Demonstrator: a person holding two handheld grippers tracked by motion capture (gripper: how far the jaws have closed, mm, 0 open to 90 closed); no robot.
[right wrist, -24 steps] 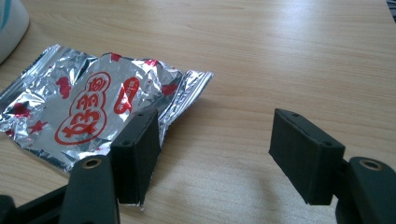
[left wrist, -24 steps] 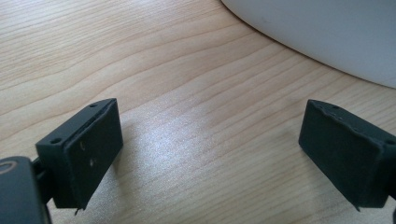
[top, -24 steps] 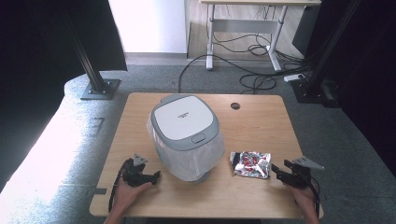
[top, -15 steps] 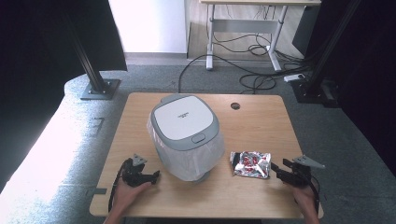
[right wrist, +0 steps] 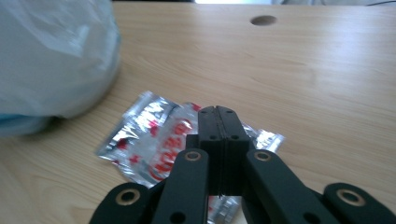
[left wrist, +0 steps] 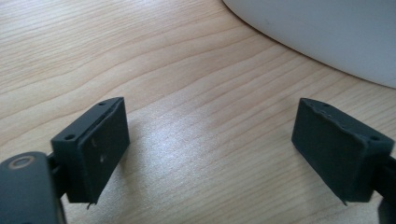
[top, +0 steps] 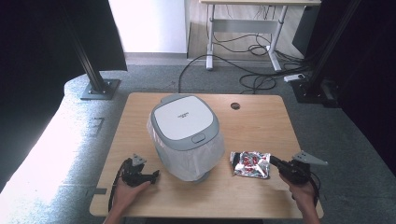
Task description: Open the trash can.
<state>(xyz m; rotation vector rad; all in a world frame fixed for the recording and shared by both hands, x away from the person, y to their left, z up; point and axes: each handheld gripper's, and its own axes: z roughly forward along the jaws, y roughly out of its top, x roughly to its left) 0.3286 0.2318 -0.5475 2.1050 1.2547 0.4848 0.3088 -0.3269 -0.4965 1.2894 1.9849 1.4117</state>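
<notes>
A white-lidded grey bin (top: pixel 183 119) lined with a thin plastic bag stands in the middle of the wooden table (top: pixel 261 126). A crinkled silver and red foil packet (top: pixel 251 164) lies flat to its right. My right gripper (top: pixel 273 161) is at the packet's right edge. In the right gripper view, the gripper (right wrist: pixel 217 110) has its jaws pressed together over the packet (right wrist: pixel 154 140), with nothing seen between them. My left gripper (top: pixel 154 175) rests low on the table left of the bin. In the left gripper view, it (left wrist: pixel 210 121) is open over bare wood, the bin (left wrist: pixel 327 32) just beyond.
A round cable hole (top: pixel 235 106) sits near the table's far edge. Past the table, cables (top: pixel 254 81) lie on the grey floor under a second desk. Black frame posts (top: pixel 95 74) stand at both sides.
</notes>
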